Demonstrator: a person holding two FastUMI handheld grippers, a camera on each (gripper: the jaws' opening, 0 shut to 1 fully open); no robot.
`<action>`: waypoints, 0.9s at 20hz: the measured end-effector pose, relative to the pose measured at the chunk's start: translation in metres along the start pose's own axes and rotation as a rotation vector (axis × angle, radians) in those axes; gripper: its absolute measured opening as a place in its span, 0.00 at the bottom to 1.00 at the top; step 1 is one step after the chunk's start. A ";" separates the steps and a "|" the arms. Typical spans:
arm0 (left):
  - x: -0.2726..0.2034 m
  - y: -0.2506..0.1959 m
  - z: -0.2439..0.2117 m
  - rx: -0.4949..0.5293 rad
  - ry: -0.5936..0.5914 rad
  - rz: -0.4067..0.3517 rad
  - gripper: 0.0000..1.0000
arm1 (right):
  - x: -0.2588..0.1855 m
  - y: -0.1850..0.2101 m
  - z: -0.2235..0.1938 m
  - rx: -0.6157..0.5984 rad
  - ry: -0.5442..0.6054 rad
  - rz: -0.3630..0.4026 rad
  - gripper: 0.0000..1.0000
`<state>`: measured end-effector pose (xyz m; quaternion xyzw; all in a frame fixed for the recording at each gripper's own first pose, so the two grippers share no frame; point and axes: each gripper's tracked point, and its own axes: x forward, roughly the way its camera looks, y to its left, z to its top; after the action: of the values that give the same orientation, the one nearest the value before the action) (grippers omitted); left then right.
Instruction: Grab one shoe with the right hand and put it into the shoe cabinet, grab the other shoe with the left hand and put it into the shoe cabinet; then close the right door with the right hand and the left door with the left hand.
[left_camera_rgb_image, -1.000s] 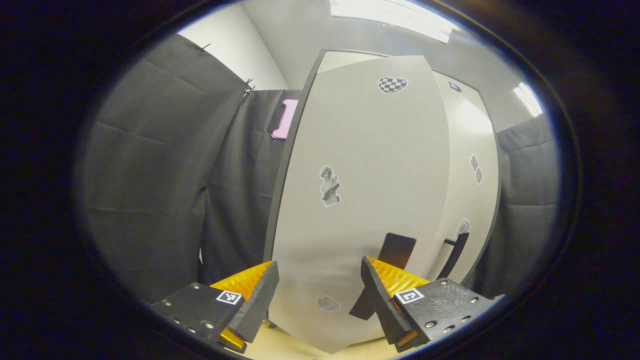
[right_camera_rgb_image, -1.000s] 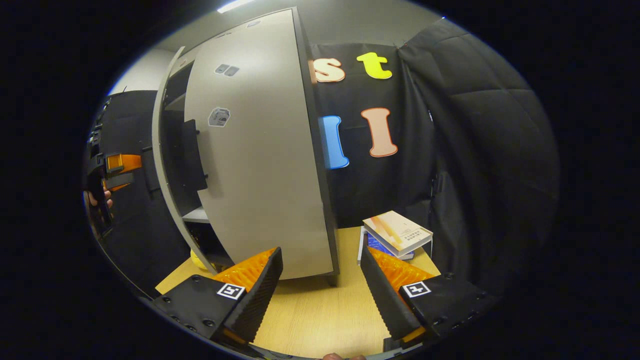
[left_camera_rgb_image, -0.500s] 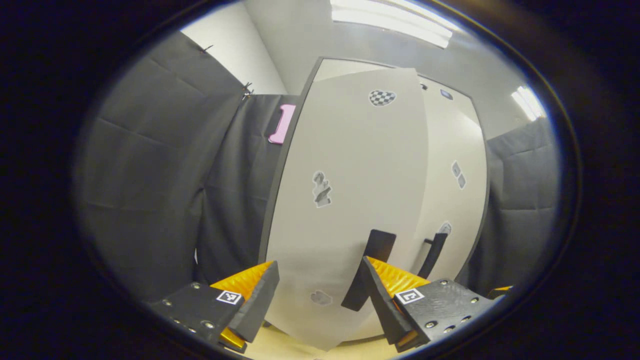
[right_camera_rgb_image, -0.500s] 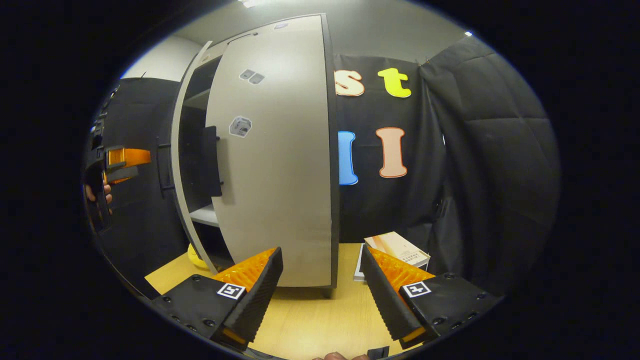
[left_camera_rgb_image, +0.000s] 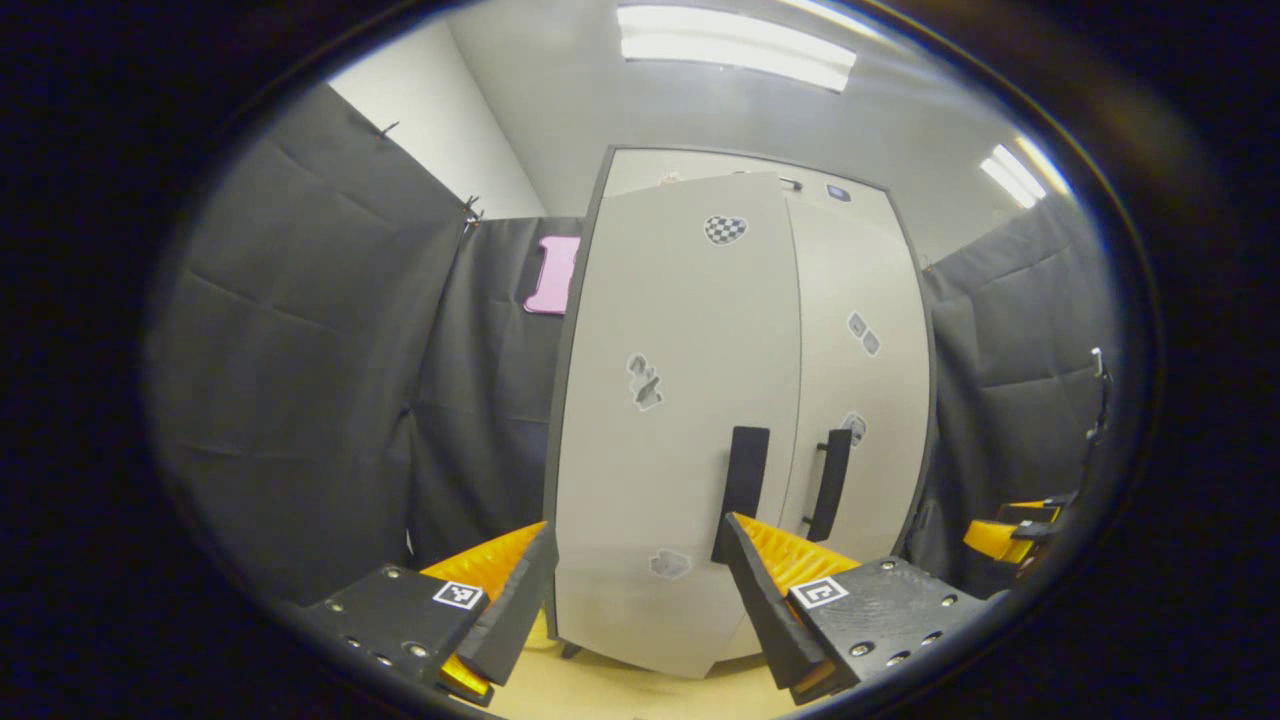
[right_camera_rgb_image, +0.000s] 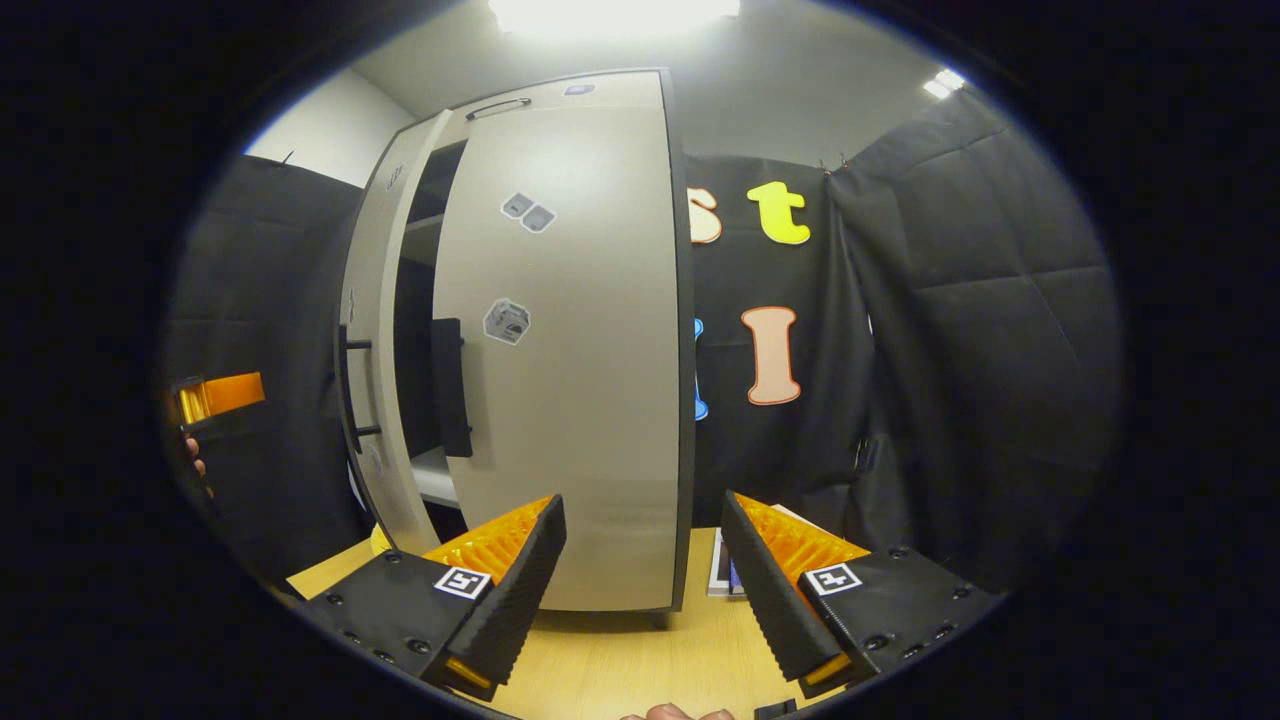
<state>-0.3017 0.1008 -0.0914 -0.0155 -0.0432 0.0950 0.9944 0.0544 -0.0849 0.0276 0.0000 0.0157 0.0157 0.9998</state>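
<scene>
Doors nearly meet: left door (left_camera_rgb_image: 670, 420) (ajar) stands upright just beyond the left gripper (left_camera_rgb_image: 635, 590), nearer than the right gripper (right_camera_rgb_image: 640, 580); both grippers' fingers spread, empty.

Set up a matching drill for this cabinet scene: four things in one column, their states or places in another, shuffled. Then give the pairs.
1. right door
2. left door
3. book
4. right claw

A. open, holding nothing
B. ajar, shelves showing behind it
C. shut against the cabinet
D. lying on the table right of the cabinet

Pairs: 1-C, 2-B, 3-D, 4-A
</scene>
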 end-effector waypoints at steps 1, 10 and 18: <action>-0.008 0.004 -0.006 -0.010 0.008 0.002 0.94 | -0.004 0.007 -0.002 0.004 0.001 0.008 0.98; -0.044 0.016 -0.069 -0.016 0.093 -0.014 0.95 | -0.040 0.024 -0.016 -0.015 0.043 -0.021 0.98; -0.046 0.017 -0.076 0.027 0.087 -0.085 0.93 | -0.051 0.030 -0.020 -0.008 0.026 -0.079 0.98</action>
<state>-0.3432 0.1068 -0.1719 -0.0041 0.0006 0.0526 0.9986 0.0016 -0.0562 0.0091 -0.0047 0.0286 -0.0239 0.9993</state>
